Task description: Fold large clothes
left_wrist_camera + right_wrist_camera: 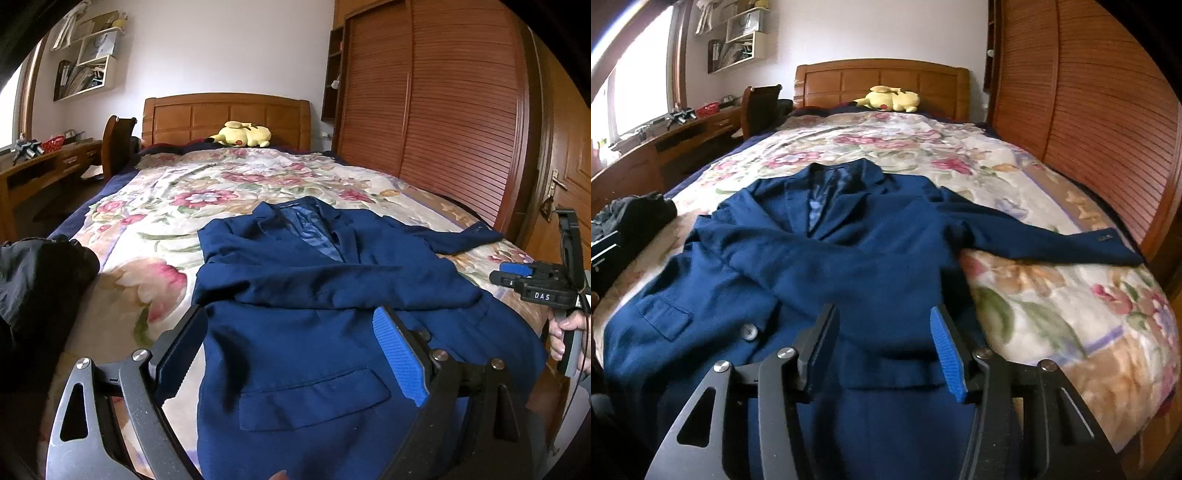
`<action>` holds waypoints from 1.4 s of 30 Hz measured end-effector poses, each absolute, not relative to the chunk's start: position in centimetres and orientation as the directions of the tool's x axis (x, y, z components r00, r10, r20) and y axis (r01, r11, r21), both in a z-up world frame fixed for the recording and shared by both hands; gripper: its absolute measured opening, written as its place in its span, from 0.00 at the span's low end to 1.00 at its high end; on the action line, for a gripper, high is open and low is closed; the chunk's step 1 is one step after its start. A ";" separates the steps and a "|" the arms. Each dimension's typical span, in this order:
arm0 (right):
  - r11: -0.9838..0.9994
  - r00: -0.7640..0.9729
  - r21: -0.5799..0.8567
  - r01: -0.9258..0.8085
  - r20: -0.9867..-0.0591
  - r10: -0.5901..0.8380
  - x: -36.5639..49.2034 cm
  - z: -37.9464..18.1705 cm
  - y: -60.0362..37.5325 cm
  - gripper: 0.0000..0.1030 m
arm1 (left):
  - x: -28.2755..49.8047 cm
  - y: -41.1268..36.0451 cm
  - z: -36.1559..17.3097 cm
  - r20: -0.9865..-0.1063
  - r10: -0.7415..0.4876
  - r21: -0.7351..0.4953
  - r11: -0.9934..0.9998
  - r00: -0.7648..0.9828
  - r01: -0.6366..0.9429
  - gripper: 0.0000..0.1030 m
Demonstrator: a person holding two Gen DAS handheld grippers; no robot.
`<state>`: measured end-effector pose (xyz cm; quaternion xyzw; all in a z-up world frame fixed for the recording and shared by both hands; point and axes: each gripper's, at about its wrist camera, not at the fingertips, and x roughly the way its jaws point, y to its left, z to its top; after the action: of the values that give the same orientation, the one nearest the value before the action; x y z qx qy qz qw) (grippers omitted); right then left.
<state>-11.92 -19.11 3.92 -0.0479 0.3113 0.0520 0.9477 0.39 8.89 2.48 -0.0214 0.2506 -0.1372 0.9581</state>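
— So where are we? The blue jacket (827,258) lies face up on the bed (1052,295), one sleeve (332,284) already crossed over.
— Both our tongs, left (299,350) and right (882,347), are spread and empty; next we take the outstretched sleeve (1052,240).

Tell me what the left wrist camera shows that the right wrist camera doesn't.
Only the left wrist view shows the right gripper from the side, a hand holding it, and a door handle. Only the right wrist view shows the window. Both share the blue jacket spread on the floral bedspread and the yellow plush toy.
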 end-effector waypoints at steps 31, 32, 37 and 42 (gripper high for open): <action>0.981 0.679 0.010 -0.195 -0.721 0.142 6.6 2.1 -20.9 0.04 | 2.4 8.0 0.8 -0.534 -0.205 -0.057 0.977 0.820 0.207 0.89; 0.982 0.708 0.001 -0.188 -0.693 0.136 6.5 3.0 -21.0 0.04 | 2.5 8.1 0.8 -0.534 -0.204 -0.058 0.977 0.821 0.205 0.89; 0.989 0.857 -0.032 -0.141 -0.504 0.106 4.2 8.3 -21.6 0.04 | 2.4 8.4 0.9 -0.529 -0.199 -0.062 0.979 0.825 0.196 0.89; 0.980 0.877 -0.064 -0.188 -0.460 0.138 1.3 9.0 -21.7 0.04 | 2.1 8.6 0.9 -0.526 -0.196 -0.059 0.979 0.828 0.194 0.89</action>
<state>1.26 -21.73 8.96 -0.0532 0.2329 0.0843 0.9674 2.14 8.58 0.91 -0.0017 0.2754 -0.1019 0.9559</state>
